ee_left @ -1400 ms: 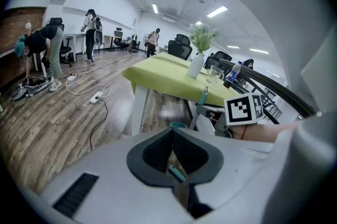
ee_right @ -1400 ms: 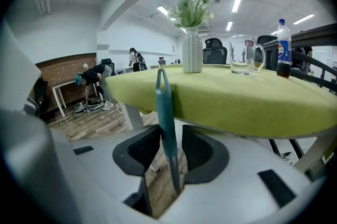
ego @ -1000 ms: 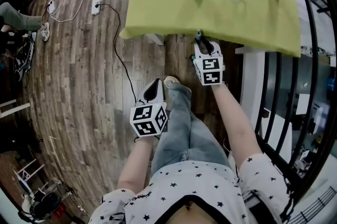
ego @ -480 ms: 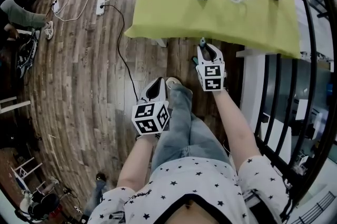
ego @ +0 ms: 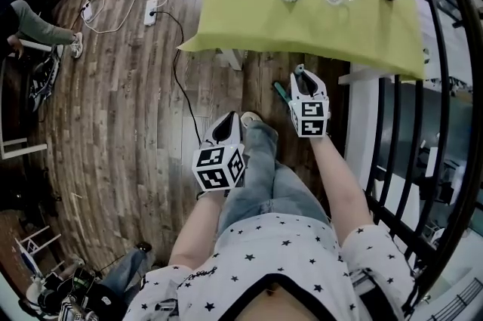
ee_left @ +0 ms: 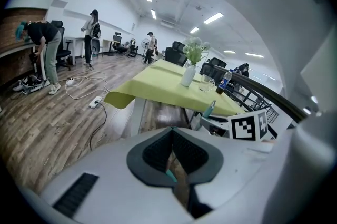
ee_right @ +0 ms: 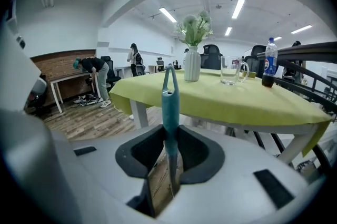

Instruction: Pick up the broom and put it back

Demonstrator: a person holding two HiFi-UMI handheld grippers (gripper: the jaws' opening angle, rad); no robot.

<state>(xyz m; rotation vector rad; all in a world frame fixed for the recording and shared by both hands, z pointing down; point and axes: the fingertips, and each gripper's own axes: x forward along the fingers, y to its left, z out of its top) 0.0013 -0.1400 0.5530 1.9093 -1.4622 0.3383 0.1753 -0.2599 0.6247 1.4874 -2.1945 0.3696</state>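
The right gripper [ee_right: 170, 146] is clamped on the broom handle [ee_right: 169, 101], whose long axis rises straight past its jaws. The left gripper [ee_left: 171, 136], jaws together, is farther off.

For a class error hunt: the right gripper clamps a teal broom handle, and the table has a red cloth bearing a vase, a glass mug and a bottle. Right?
No: the cloth is yellow-green, not red, as the right gripper view shows. The right gripper does clamp the broom handle, and the vase, glass mug and bottle are there.
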